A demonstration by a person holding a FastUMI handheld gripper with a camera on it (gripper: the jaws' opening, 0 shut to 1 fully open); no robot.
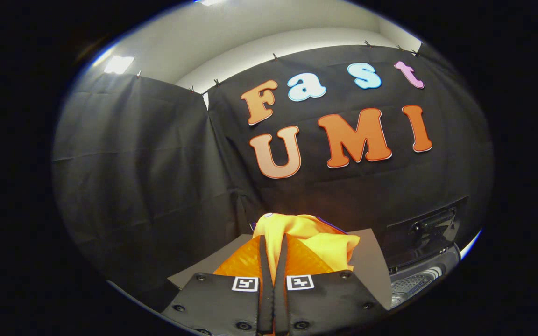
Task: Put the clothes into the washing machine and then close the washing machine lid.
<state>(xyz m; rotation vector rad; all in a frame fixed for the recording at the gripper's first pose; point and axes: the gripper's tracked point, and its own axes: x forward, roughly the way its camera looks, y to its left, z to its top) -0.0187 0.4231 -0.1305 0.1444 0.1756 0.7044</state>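
The gripper [272, 252] has its two fingers drawn together on a fold of the yellow garment [313, 238], which runs up through the narrow slot between them and bunches just beyond the tips, off the grey board [371, 261] behind it. The step in hand looks like carrying the clothes to the washing machine [421, 275], whose open tub and raised lid [425, 228] sit past the board's right edge. Next, the cloth should probably travel right, over the opening, before the fingers part; the lid closing comes after.
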